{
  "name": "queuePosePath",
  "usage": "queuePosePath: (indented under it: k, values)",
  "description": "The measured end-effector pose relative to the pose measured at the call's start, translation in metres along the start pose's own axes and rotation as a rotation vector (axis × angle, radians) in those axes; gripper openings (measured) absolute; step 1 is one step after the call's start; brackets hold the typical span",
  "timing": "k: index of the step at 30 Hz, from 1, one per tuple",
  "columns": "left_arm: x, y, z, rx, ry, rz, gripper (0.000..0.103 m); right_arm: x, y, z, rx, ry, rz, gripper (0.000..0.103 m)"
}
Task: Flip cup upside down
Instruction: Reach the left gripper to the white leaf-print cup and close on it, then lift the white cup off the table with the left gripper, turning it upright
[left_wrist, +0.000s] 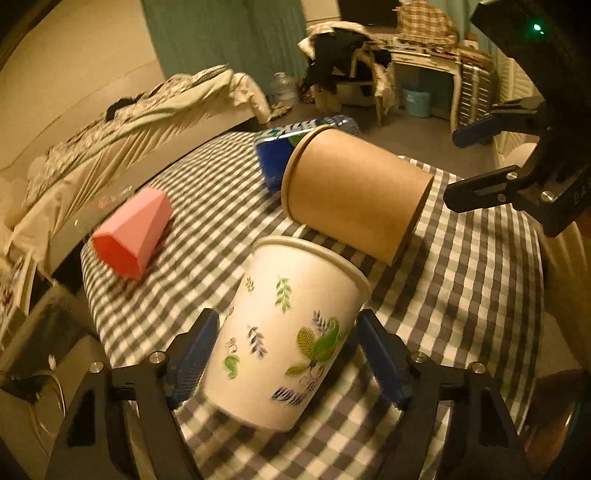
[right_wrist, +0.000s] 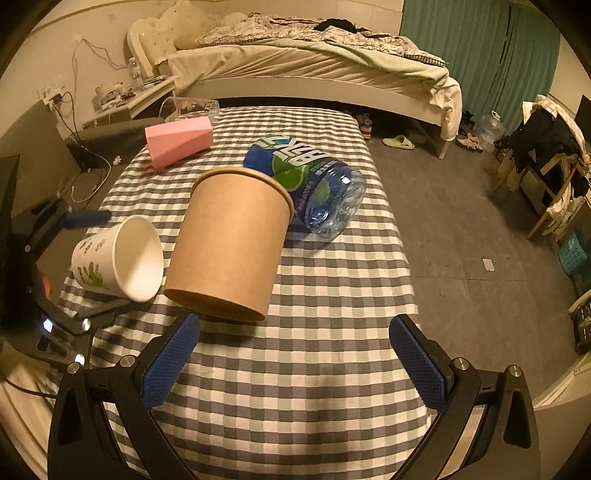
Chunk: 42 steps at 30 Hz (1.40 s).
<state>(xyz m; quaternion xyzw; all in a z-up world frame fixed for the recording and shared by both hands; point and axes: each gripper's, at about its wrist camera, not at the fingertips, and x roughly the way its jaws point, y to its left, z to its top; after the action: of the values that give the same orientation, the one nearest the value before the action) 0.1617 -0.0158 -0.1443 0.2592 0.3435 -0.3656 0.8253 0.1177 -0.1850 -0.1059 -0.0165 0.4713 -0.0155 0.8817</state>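
Note:
A white paper cup with leaf prints (left_wrist: 291, 332) is held tilted between the pads of my left gripper (left_wrist: 288, 354), its mouth pointing away. In the right wrist view the cup (right_wrist: 118, 258) is at the left, mouth facing the camera, with the left gripper's fingers (right_wrist: 85, 218) around it. A brown paper cup (left_wrist: 354, 195) lies on its side on the checked tablecloth (left_wrist: 461, 295), just beyond the white cup. My right gripper (right_wrist: 295, 354) is open and empty, just short of the brown cup's base (right_wrist: 232, 240).
A pink faceted cup (right_wrist: 181, 142) lies on its side at the far left. A blue-labelled water bottle (right_wrist: 306, 184) lies behind the brown cup. A clear glass (right_wrist: 188, 107) lies at the table's far edge. A bed, chair and desk stand beyond.

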Motion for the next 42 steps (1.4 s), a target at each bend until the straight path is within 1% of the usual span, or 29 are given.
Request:
queuePosePath:
  k: [2,5,9,11,14,15,19,23,26,31,39,42]
  values:
    - [-0.008,-0.002,-0.002,-0.020,0.006,0.016,0.073,-0.001,0.003,0.000,-0.006,-0.002,0.006,0.103]
    - [-0.023,-0.004,-0.004,-0.097,0.007,0.042,0.072,-0.007,0.005,0.000,-0.007,-0.017,0.017,0.103]
    - [-0.046,-0.009,-0.002,-0.266,0.029,0.106,0.071,-0.022,0.003,-0.003,0.001,-0.050,0.028,0.103]
    - [-0.059,-0.016,-0.001,-0.355,0.036,0.150,0.070,-0.033,0.000,-0.007,0.010,-0.076,0.040,0.103]
    - [-0.075,-0.025,0.001,-0.512,0.036,0.214,0.070,-0.050,-0.004,-0.012,0.021,-0.110,0.058,0.103]
    - [-0.080,-0.031,0.002,-0.572,0.036,0.243,0.070,-0.054,-0.006,-0.015,0.023,-0.119,0.064,0.103]
    - [-0.086,-0.060,0.006,-0.719,0.024,0.292,0.070,-0.070,-0.013,-0.025,0.028,-0.150,0.080,0.103]
    - [-0.077,-0.083,0.012,-0.755,0.037,0.347,0.070,-0.079,-0.028,-0.037,0.045,-0.164,0.089,0.103]
    - [-0.068,-0.090,0.017,-0.785,0.028,0.368,0.070,-0.081,-0.043,-0.044,0.081,-0.167,0.096,0.103]
    - [-0.048,-0.096,0.022,-0.795,0.036,0.417,0.070,-0.078,-0.068,-0.053,0.137,-0.167,0.113,0.103]
    - [-0.022,-0.109,0.015,-0.789,0.073,0.434,0.070,-0.070,-0.093,-0.057,0.198,-0.161,0.117,0.103]
    - [-0.021,-0.112,0.012,-0.773,0.054,0.443,0.070,-0.066,-0.096,-0.058,0.206,-0.152,0.122,0.103]
